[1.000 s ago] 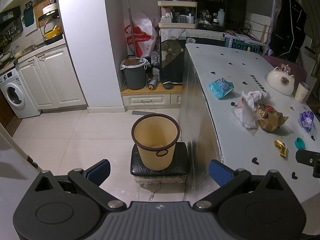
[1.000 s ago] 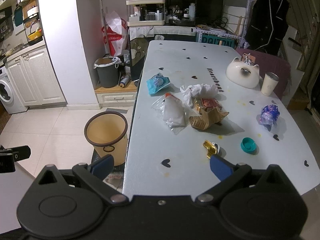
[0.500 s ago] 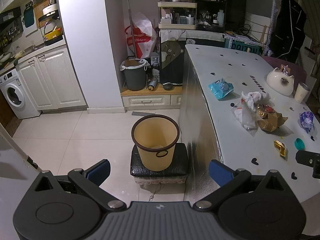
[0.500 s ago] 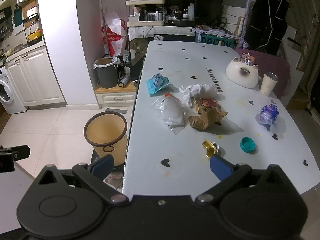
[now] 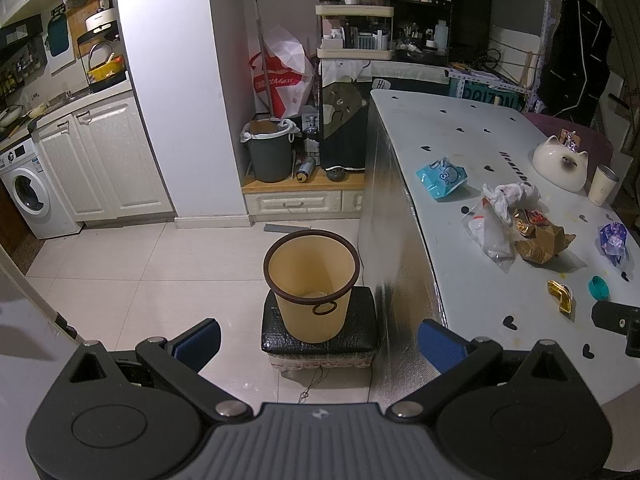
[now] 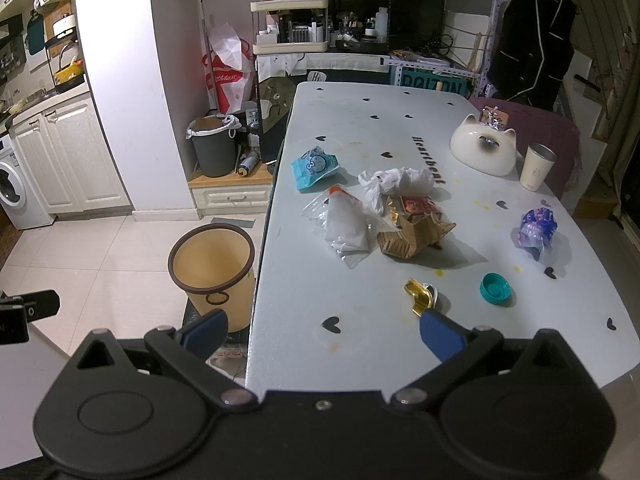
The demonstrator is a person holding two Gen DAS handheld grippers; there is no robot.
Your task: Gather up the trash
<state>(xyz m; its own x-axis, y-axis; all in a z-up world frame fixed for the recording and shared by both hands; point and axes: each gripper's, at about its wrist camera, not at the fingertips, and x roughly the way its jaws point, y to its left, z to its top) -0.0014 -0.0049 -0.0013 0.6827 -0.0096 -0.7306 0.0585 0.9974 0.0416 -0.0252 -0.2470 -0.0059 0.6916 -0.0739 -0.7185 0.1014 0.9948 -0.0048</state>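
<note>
Littering white table (image 6: pixel 400 128): wrappers; tan bin (image 5: pixel 310 280) on tiled floor; both grippers spread, empty.

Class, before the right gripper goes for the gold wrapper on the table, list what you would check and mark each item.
1. Right gripper open, empty: ok.
2. Left gripper open, empty: ok.
3. Gold wrapper unobstructed, just ahead of right fingers: ok.
4. Teal cap apart from wrapper: ok.
5. Beige bin upright, mouth open, beside table: ok.
6. Wrapper stuck to the table: cannot tell.
</note>
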